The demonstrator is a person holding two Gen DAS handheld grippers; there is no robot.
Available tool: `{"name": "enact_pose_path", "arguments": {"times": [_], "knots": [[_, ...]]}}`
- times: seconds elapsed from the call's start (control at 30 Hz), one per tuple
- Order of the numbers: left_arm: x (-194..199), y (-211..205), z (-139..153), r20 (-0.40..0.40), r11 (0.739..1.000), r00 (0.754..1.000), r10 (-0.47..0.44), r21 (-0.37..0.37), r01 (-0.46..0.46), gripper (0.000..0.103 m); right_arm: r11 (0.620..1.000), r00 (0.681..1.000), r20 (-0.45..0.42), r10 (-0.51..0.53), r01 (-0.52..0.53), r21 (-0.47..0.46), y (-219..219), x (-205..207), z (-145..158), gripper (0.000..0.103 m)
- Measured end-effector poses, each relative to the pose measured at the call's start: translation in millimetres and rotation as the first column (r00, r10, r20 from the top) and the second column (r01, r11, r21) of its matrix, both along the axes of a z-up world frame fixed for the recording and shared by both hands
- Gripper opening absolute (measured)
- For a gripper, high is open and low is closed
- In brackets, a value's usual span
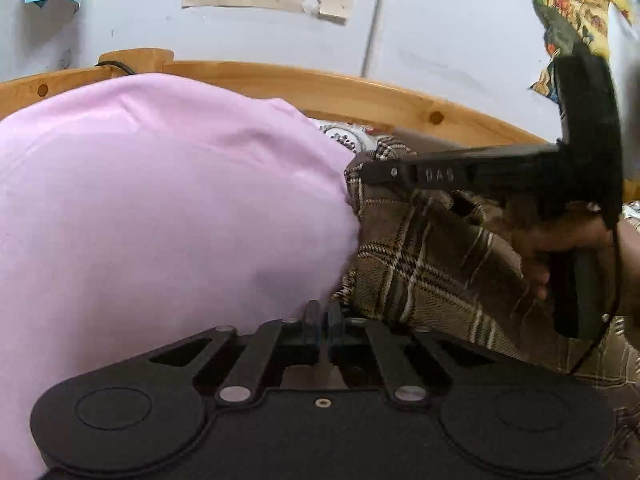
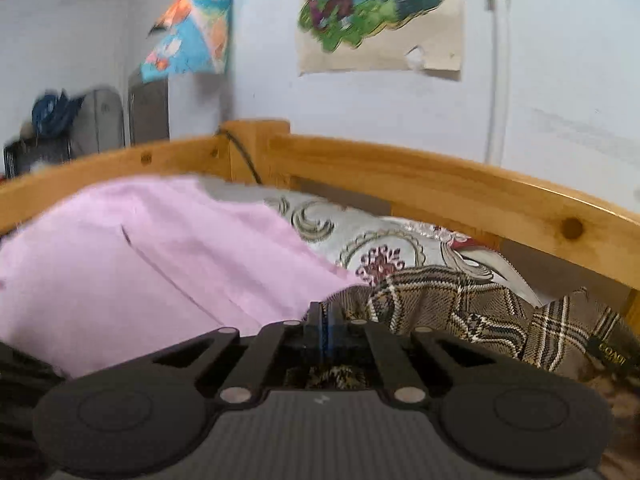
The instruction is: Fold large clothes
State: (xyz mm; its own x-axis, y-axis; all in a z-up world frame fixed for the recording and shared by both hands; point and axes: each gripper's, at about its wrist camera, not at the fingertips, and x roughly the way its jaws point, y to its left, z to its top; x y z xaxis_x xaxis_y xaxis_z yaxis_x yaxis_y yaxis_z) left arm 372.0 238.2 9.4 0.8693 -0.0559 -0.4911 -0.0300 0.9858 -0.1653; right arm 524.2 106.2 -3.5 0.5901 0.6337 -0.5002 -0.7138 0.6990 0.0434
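A large garment, brown plaid outside (image 1: 424,264) with pink lining (image 1: 160,200), is lifted off the bed. My left gripper (image 1: 322,312) is shut on its edge where the pink lining meets the plaid. My right gripper shows in the left wrist view (image 1: 360,174), coming in from the right, shut on the plaid edge higher up. In the right wrist view the right gripper (image 2: 322,314) is shut at the seam between the pink lining (image 2: 160,256) and the plaid (image 2: 460,304).
A wooden bed rail (image 2: 440,184) curves behind the garment, with a patterned bedsheet (image 2: 360,240) below it. Posters (image 2: 380,12) hang on the pale wall. A pipe (image 2: 496,80) runs down the wall. Cases (image 2: 148,112) stand at the far left.
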Motion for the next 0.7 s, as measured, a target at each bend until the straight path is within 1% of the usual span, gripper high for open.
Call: {"name": "enact_pose_path", "arguments": {"times": [0.03,0.07,0.1,0.13,0.17,0.2,0.27,0.3,0.33,0.37,0.4,0.43,0.47,0.5,0.53,0.6,0.63,0.7], "knots": [[-4,0,2,0.020,1.000,1.000,0.001,-0.005,-0.001,0.021,1.000,1.000,0.002,0.003,-0.003,-0.008,-3,-3,0,0.009],[-8,0,5,0.035,1.000,0.999,-0.014,-0.016,0.015,0.036,1.000,1.000,0.003,0.013,-0.013,-0.002,-8,-4,1,0.014],[-10,-2,7,0.054,0.999,0.998,-0.032,-0.034,0.033,0.048,1.000,1.000,0.009,0.026,-0.026,0.010,-14,-5,3,0.027],[-11,0,9,0.072,0.997,0.996,-0.045,-0.052,0.049,0.054,0.999,0.999,0.017,0.029,-0.029,0.019,-19,-6,4,0.036],[-11,-1,9,0.086,0.995,0.994,-0.064,-0.065,0.070,0.066,0.999,0.999,0.017,0.028,-0.028,0.026,-23,-6,5,0.049],[-9,-4,10,0.100,0.992,0.991,-0.086,-0.085,0.095,0.072,0.999,1.000,0.013,0.023,-0.024,0.038,-27,-4,6,0.050],[-3,-9,7,0.094,0.989,0.991,-0.092,-0.107,0.102,0.072,0.999,1.000,-0.014,-0.011,0.012,0.051,-31,4,8,0.050],[6,-13,6,0.067,0.991,0.994,-0.087,-0.094,0.094,0.072,0.998,0.999,-0.025,-0.029,0.031,0.052,-28,10,9,0.050],[14,-17,3,0.030,0.995,0.997,-0.074,-0.062,0.076,0.072,0.998,0.999,-0.029,-0.044,0.045,0.046,-24,15,9,0.050],[22,-21,0,-0.010,0.998,0.999,-0.052,-0.018,0.052,0.065,0.998,0.998,-0.033,-0.060,0.061,0.032,-18,22,9,0.050],[28,-22,-3,-0.036,0.999,0.999,-0.039,0.003,0.039,0.046,0.997,0.996,-0.056,-0.076,0.077,0.013,-13,31,7,0.043],[32,-20,-5,-0.053,0.999,0.998,-0.040,0.003,0.041,0.035,0.996,0.992,-0.093,-0.086,0.086,-0.003,-8,39,5,0.032],[34,-17,-6,-0.063,0.999,0.997,-0.040,-0.013,0.040,0.023,0.995,0.987,-0.124,-0.098,0.097,-0.015,-3,47,2,0.005],[33,-13,-6,-0.060,0.998,0.997,-0.038,-0.044,0.035,0.015,0.994,0.984,-0.136,-0.112,0.110,-0.027,2,53,0,0.006],[30,-9,-4,-0.047,0.997,0.998,-0.032,-0.068,0.029,0.010,0.994,0.985,-0.131,-0.109,0.107,-0.024,5,57,0,0.006],[24,-4,-2,-0.036,0.998,0.999,0.005,-0.068,-0.007,0.001,0.994,0.992,-0.076,-0.104,0.102,-0.024,9,59,3,0.005],[19,1,-4,-0.033,0.997,0.999,0.023,-0.075,-0.026,0.001,0.995,0.993,-0.060,-0.103,0.101,-0.026,10,60,4,0.005],[16,6,-8,-0.043,0.995,0.998,0.040,-0.085,-0.043,0.001,0.993,0.992,-0.056,-0.114,0.113,-0.018,7,62,5,0.005]]}}
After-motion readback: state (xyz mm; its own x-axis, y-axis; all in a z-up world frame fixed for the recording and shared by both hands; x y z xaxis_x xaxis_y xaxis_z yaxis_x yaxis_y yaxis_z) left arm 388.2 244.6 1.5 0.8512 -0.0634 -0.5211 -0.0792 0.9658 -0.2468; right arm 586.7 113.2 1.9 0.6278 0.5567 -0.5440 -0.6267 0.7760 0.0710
